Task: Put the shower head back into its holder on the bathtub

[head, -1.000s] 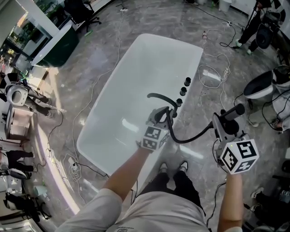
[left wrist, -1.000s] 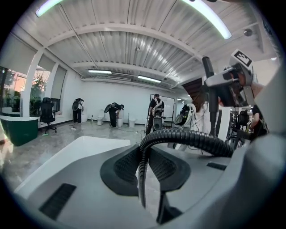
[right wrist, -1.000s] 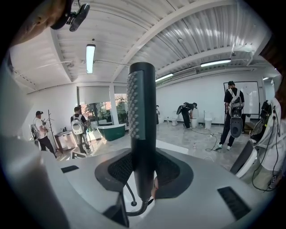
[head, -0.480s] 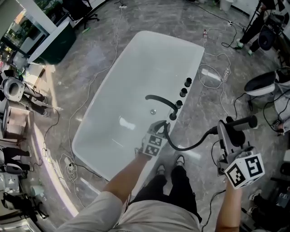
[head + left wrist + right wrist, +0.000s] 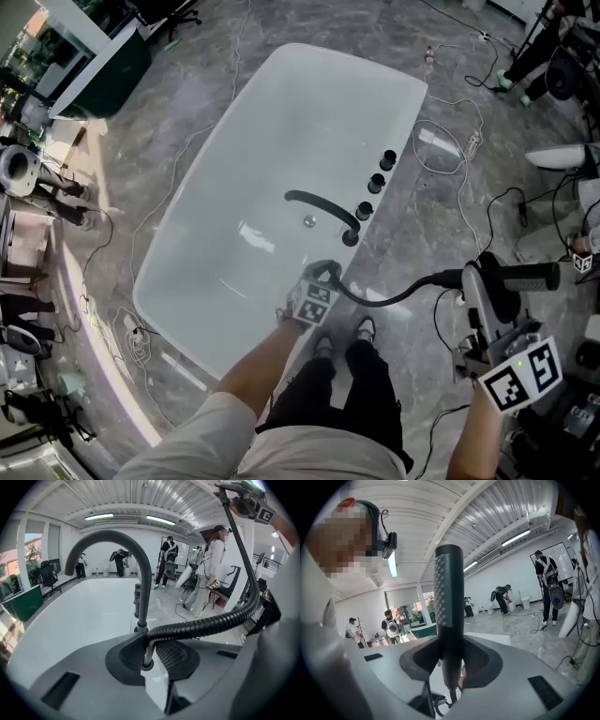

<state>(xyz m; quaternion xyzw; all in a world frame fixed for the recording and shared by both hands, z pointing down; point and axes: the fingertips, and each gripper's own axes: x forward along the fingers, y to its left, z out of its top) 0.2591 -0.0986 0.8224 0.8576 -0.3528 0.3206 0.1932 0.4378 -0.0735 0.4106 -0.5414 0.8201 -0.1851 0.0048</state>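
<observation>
The shower head (image 5: 523, 277) is not in its holder. My right gripper (image 5: 487, 281) has it out over the grey floor (image 5: 422, 225), to the right of the white bathtub (image 5: 300, 112) and well apart from the rim. It is a black stick shape. In the head view it lies about level and pokes out to the right. In the right gripper view it stands straight up between the jaws, and the jaws are closed tight on its lower part.

A black ribbed hose (image 5: 403, 293) runs from the shower head, dips a little, and goes to my left gripper (image 5: 328, 272). That gripper is low down at the near rim of the bathtub. In the left gripper view its jaws are closed on the hose, right where the thin end drops down to a small dark ring (image 5: 146, 663) with white tub under it. I cannot tell if that ring is the holder.

Just past the left gripper is the black bent tap (image 5: 319, 204). It reaches out over the inside of the bathtub. Three round black knobs (image 5: 376, 182) sit in a row on the rim beyond the tap.

The person holding the grippers stands close beside the bathtub, with shoes (image 5: 364, 328) on the floor. White cables (image 5: 450, 159) lie on the floor to the right. Some people (image 5: 168, 559) stand far off at the end of the room.
</observation>
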